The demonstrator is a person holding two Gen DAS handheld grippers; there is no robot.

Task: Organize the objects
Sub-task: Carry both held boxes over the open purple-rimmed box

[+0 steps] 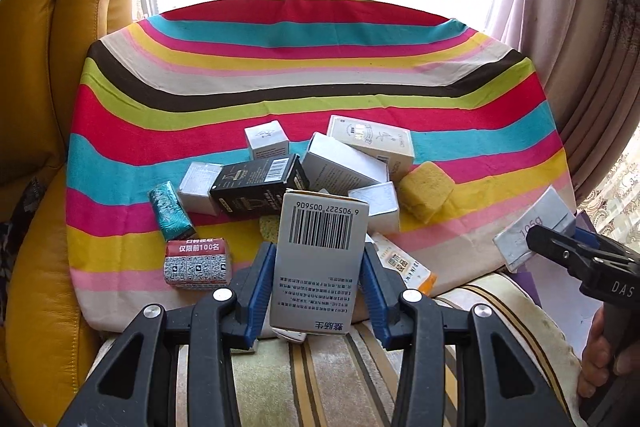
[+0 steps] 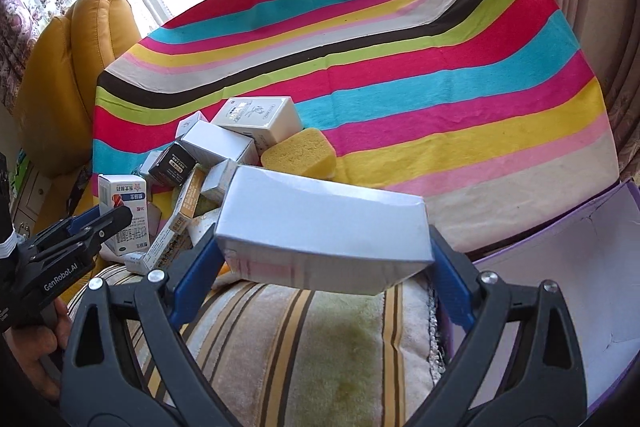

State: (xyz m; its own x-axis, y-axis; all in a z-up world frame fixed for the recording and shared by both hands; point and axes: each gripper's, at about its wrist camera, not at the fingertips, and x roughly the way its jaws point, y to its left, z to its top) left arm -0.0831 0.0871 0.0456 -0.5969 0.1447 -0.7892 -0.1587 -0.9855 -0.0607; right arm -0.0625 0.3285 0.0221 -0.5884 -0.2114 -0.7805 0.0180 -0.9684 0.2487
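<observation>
Gripping a barcode box (image 1: 320,259) upright between its blue pads, the left tool (image 1: 318,291) hangs over the near edge of the striped cloth (image 1: 312,75). Behind it lies a pile of boxes: a black box (image 1: 260,187), a teal packet (image 1: 170,211), a sponge (image 1: 426,189).

From the right wrist, the right tool (image 2: 324,255) is clamped on a long silver box (image 2: 324,231), held crosswise above a striped cushion (image 2: 300,347). An open purple box (image 2: 560,267) sits just right of it.
</observation>
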